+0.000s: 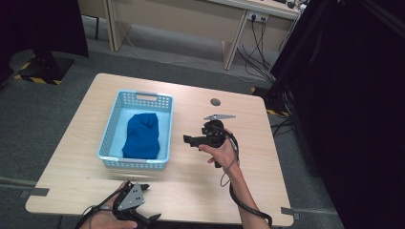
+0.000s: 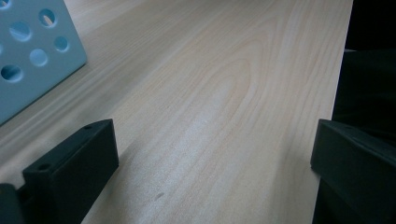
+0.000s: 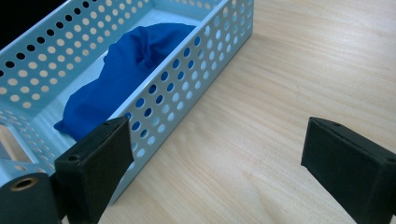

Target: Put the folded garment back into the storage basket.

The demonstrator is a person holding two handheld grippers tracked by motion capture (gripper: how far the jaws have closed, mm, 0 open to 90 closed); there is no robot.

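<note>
The blue cloth (image 1: 141,136) lies bunched inside the light-blue perforated basket (image 1: 111,123), which stands on the left half of the wooden table (image 1: 248,124). In the right gripper view the cloth (image 3: 122,70) rests against the basket's near wall (image 3: 187,74). My right gripper (image 1: 190,140) is above the table just right of the basket, pointing toward it; its jaws stand wide apart with nothing between them, one jaw close beside the basket wall. My left gripper (image 1: 148,218) sits at the near table edge, in front of the basket, jaws likewise wide apart over bare wood. A small round disc (image 1: 215,101) lies on the table's far side.
</note>
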